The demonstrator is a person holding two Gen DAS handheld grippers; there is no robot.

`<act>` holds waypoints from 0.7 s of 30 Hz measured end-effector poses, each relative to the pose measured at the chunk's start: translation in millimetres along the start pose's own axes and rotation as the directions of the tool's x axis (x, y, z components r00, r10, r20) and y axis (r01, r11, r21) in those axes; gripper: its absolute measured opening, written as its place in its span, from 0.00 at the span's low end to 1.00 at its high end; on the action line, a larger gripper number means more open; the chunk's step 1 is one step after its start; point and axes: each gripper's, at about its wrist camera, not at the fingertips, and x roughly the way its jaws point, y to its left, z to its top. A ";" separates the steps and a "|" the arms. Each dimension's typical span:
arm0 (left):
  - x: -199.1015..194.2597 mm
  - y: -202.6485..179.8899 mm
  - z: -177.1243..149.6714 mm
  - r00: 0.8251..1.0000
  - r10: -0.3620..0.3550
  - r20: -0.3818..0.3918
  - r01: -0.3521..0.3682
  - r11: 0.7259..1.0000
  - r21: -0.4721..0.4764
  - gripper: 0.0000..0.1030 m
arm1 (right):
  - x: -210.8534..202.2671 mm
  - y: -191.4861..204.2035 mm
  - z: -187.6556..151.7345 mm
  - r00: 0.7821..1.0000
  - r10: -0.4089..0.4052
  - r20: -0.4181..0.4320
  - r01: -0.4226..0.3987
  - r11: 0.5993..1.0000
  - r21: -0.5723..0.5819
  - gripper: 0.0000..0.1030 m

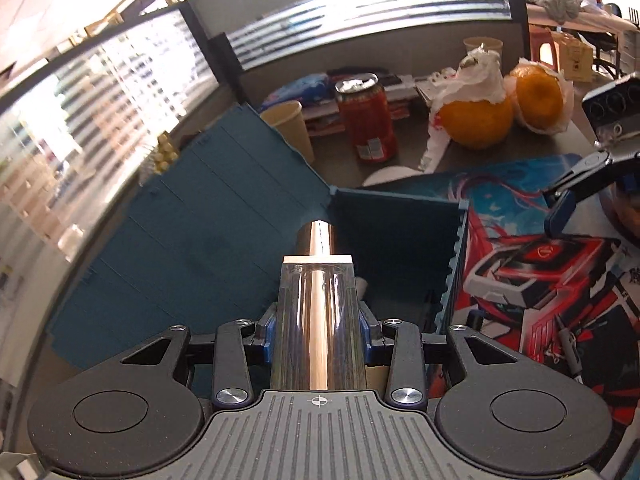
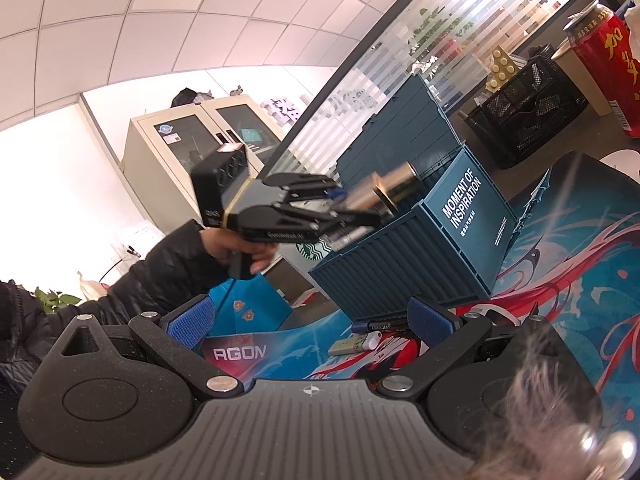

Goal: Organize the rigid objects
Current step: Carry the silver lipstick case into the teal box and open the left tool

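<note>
My left gripper (image 1: 318,320) is shut on a clear bottle with a copper cap (image 1: 316,280), which points forward over the open teal container box (image 1: 396,236). The box's ribbed lid (image 1: 216,224) stands open at the left. In the right wrist view, the left gripper (image 2: 340,210) holds the bottle (image 2: 386,190) just above the box's rim (image 2: 424,260); a hand in a dark sleeve grips its handle. My right gripper (image 2: 310,320) is open with nothing between its blue pads (image 2: 188,320), low over the mat. It also shows at the left wrist view's right edge (image 1: 568,200).
A printed mouse mat (image 1: 540,280) lies under the box. A red can (image 1: 366,120), a paper cup (image 1: 290,128) and two oranges (image 1: 478,120) stand behind it. A black mesh basket (image 2: 524,116) stands farther back. A pen (image 2: 374,326) and a small white-tipped item (image 2: 354,346) lie on the mat.
</note>
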 end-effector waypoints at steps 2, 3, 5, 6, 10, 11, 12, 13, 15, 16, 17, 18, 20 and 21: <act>6.5 2.4 -2.9 1.000 -0.027 -0.009 0.027 1.000 -0.005 0.34 | -1.2 -0.5 0.3 1.000 0.002 0.005 -0.002 1.000 0.005 1.00; 8.1 3.8 -3.2 0.999 -0.036 -0.010 0.036 0.999 -0.008 0.34 | -1.8 -0.6 0.2 1.000 0.003 0.007 -0.003 1.000 0.006 1.00; 10.3 6.1 -3.6 0.998 -0.055 -0.007 0.055 0.998 -0.010 0.34 | -2.1 -0.1 0.5 1.000 0.003 0.009 -0.003 1.000 0.006 1.00; 12.4 7.7 -4.0 0.998 -0.069 -0.010 0.069 0.997 -0.016 0.34 | -2.1 0.2 0.2 1.000 0.003 0.009 -0.003 1.000 0.006 1.00; 16.9 15.5 -4.6 0.995 -0.103 -0.010 0.103 0.994 -0.043 0.34 | -2.4 0.2 0.1 1.000 0.004 0.010 -0.004 1.000 0.005 1.00; 17.8 17.0 -4.9 0.994 -0.106 -0.010 0.105 0.993 -0.049 0.34 | -2.7 0.2 0.2 1.000 0.005 0.011 -0.005 1.000 0.005 1.00; 18.7 17.5 -5.4 0.994 -0.107 -0.010 0.107 0.993 -0.052 0.34 | -3.0 0.1 0.3 1.000 0.006 0.012 -0.006 1.000 0.006 1.00; 19.7 17.3 -5.9 0.994 -0.111 -0.012 0.111 0.992 -0.052 0.34 | -3.0 -0.1 0.6 1.000 0.006 0.013 -0.006 1.000 0.007 1.00; 21.6 16.0 -7.1 0.993 -0.117 -0.017 0.116 0.992 -0.052 0.34 | -3.5 -0.3 0.8 1.000 0.008 0.015 -0.008 1.000 0.009 1.00; 22.9 15.3 -7.7 0.993 -0.120 -0.023 0.118 0.992 -0.051 0.34 | -3.4 -0.6 1.0 1.000 0.009 0.015 -0.009 1.000 0.009 1.00; 23.4 14.8 -8.3 0.993 -0.119 -0.026 0.118 0.992 -0.051 0.34 | -3.6 -0.4 1.1 1.000 0.009 0.015 -0.009 1.000 0.010 1.00; 23.5 15.8 -8.7 0.992 -0.121 -0.023 0.120 0.991 -0.058 0.34 | -3.7 -0.4 1.1 1.000 0.009 0.016 -0.009 1.000 0.009 1.00; 24.0 18.4 -9.5 0.992 -0.124 -0.023 0.122 0.990 -0.070 0.34 | -4.1 0.0 1.5 1.000 0.010 0.017 -0.010 1.000 0.007 1.00; 24.8 19.6 -10.3 0.992 -0.123 -0.027 0.121 0.990 -0.077 0.34 | -4.4 0.0 1.6 1.000 0.010 0.018 -0.011 1.000 0.007 1.00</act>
